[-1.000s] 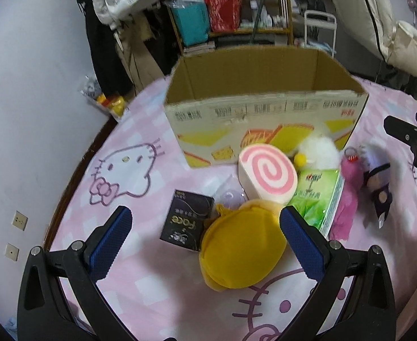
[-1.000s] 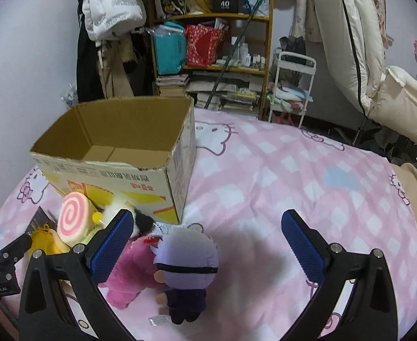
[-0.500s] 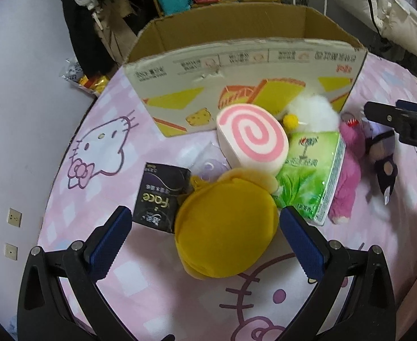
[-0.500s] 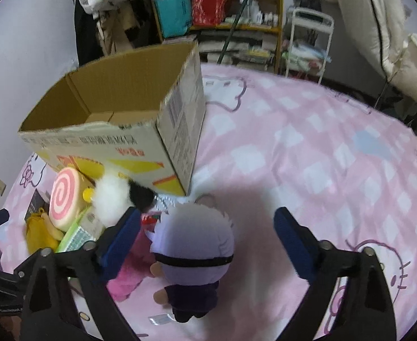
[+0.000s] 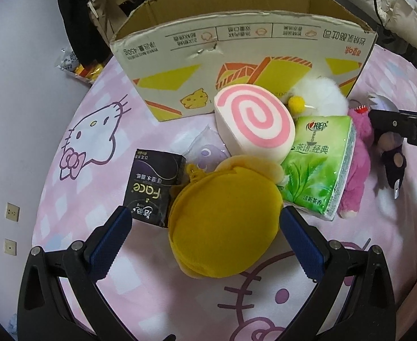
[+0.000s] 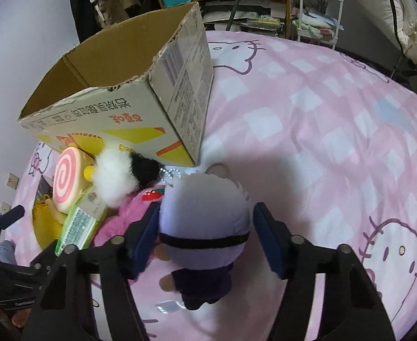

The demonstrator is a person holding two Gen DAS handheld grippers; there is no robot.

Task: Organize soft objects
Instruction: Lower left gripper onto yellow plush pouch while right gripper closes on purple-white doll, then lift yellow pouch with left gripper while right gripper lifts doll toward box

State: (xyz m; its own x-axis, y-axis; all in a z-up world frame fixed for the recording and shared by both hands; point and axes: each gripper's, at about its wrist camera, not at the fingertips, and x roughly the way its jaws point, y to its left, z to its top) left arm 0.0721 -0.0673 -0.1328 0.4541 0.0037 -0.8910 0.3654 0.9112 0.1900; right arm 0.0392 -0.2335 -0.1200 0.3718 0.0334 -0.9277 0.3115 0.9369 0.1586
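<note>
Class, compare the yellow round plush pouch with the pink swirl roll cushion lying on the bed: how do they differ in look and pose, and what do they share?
Colour: the yellow pouch is plain mustard; the swirl roll cushion is white with a pink spiral.
Pose: the pouch lies flat on the bedsheet; the cushion stands tilted before the cardboard box.
Place: the pouch sits between the left gripper's open jaws; the cushion lies beyond them.
Both are soft, rounded and outside the box.

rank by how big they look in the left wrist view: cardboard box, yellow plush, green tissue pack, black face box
1. cardboard box
2. yellow plush, though it sits nearest the camera
3. green tissue pack
4. black face box
</note>
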